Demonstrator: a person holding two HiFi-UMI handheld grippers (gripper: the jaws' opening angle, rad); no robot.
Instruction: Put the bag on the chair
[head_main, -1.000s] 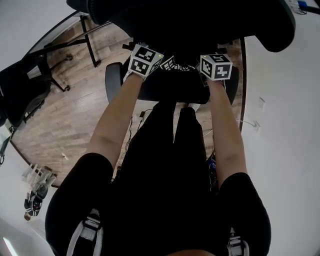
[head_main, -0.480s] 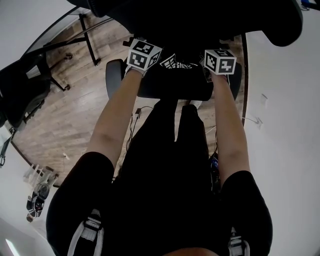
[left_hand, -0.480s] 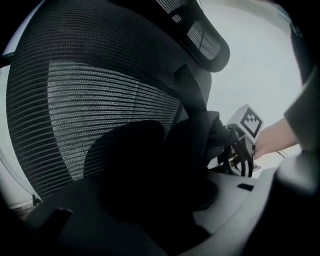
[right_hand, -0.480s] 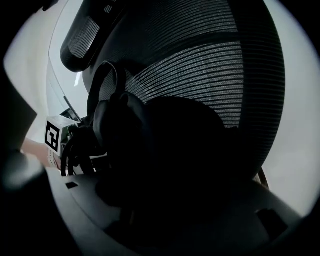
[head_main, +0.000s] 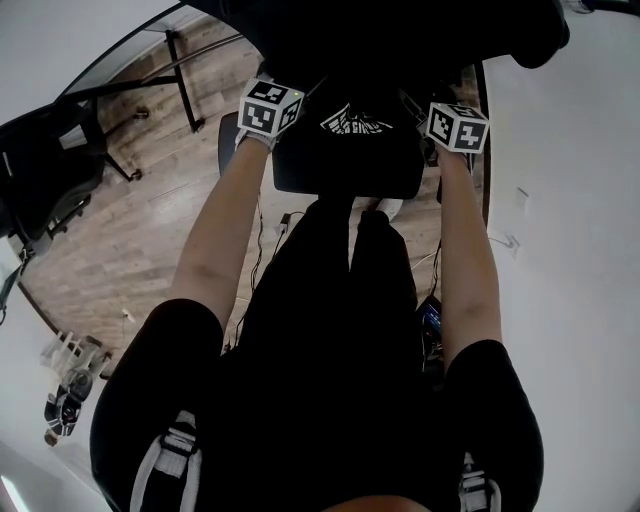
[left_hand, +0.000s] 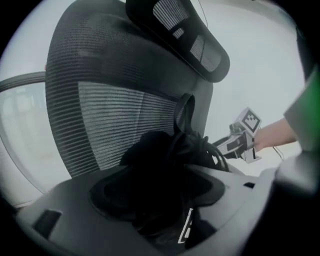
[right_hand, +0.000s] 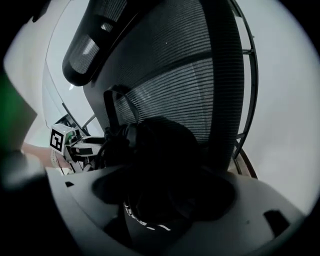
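In front of the mesh office chair (left_hand: 100, 100), I hold the black bag (head_main: 345, 150) up between both arms. My left gripper (head_main: 272, 118) is clamped on the bag's left side and my right gripper (head_main: 450, 132) on its right, with dark fabric bunched between each pair of jaws. The bag sits close to the backrest (right_hand: 200, 75); I cannot tell whether it touches the seat.

Soft, even light is seen across the head view, and no hard shadows are cast on the wooden floor (head_main: 150, 220). The black bag (head_main: 350, 150) is lost in darkness, detail gone. Both gripper views are bent by fisheye, corners vignetted black. The chair (left_hand: 115, 120) is backlit by bright white; near edges are blurred.
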